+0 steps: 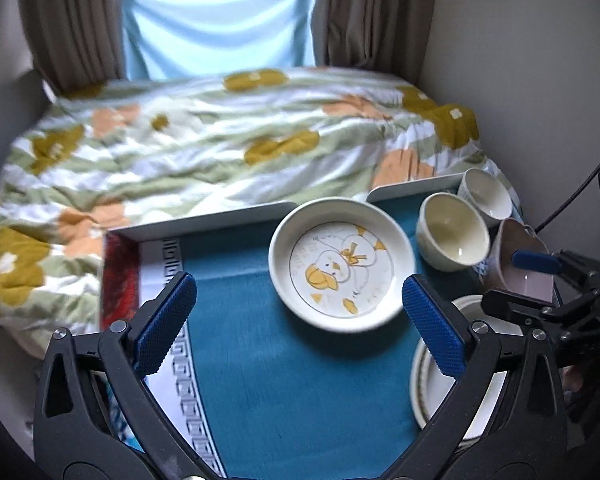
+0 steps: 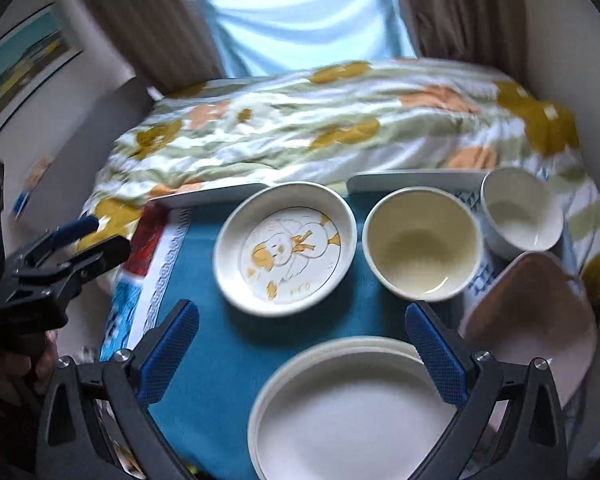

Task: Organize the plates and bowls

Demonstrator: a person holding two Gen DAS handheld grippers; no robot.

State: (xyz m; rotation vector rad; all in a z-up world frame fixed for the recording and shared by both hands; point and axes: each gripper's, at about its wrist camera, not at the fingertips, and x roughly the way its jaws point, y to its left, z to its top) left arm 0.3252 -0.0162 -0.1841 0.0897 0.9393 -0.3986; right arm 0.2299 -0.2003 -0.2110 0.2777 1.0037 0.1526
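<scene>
Left wrist view: the left tongs [image 1: 298, 320] hang spread apart and empty over the teal surface [image 1: 260, 380]. The duck plate [image 1: 342, 269] lies just ahead, two bowls [image 1: 452, 237] to its right. The right tongs [image 1: 528, 276] appear at the right edge beside a pink bowl [image 1: 518, 258]; their spread is unclear here.

Right wrist view: the right tongs [image 2: 302, 350] gape apart above stacked white plates [image 2: 352, 412], gripping nothing.
</scene>
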